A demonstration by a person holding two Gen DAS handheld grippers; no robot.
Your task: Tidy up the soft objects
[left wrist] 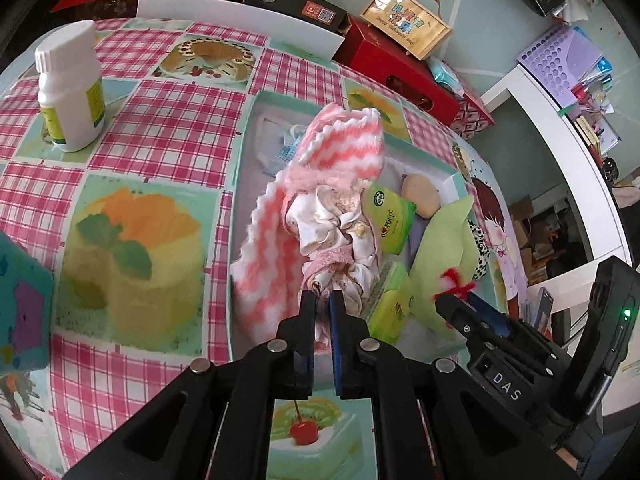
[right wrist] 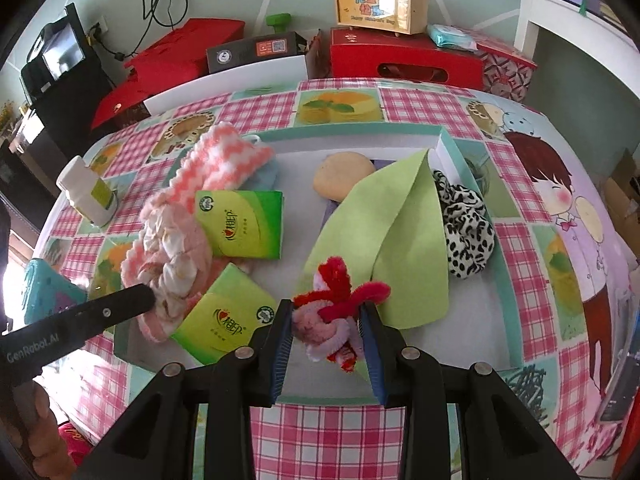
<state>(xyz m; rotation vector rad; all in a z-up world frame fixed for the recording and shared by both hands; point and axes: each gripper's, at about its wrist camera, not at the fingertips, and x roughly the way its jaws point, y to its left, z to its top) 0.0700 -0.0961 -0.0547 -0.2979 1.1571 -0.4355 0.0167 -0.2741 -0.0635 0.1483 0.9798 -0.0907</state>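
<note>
Left gripper (left wrist: 322, 300) jaws clamp the pink scrunchie (left wrist: 340, 240), right gripper (right wrist: 326, 328) jaws sit half-wide around the red-and-pink chenille toy (right wrist: 334, 308); lower both fully inside the tray (right wrist: 506, 320) before releasing

We see a glossy, smooth plastic tablecloth (right wrist: 332, 432) under a shallow cardboard tray (right wrist: 504, 320) with a matt white floor. In the tray, the pink-and-white towel (left wrist: 344, 144) looks fleecy, the scrunchie (left wrist: 340, 220) is satiny cloth edged with fuzz, the green cloth (right wrist: 400, 240) is smooth and matt, and the tissue packs (right wrist: 244, 228) are shiny plastic film. The red-and-pink chenille toy (right wrist: 336, 312) is fuzzy. At far left, the white bottle (left wrist: 72, 92) is smooth plastic.
</note>
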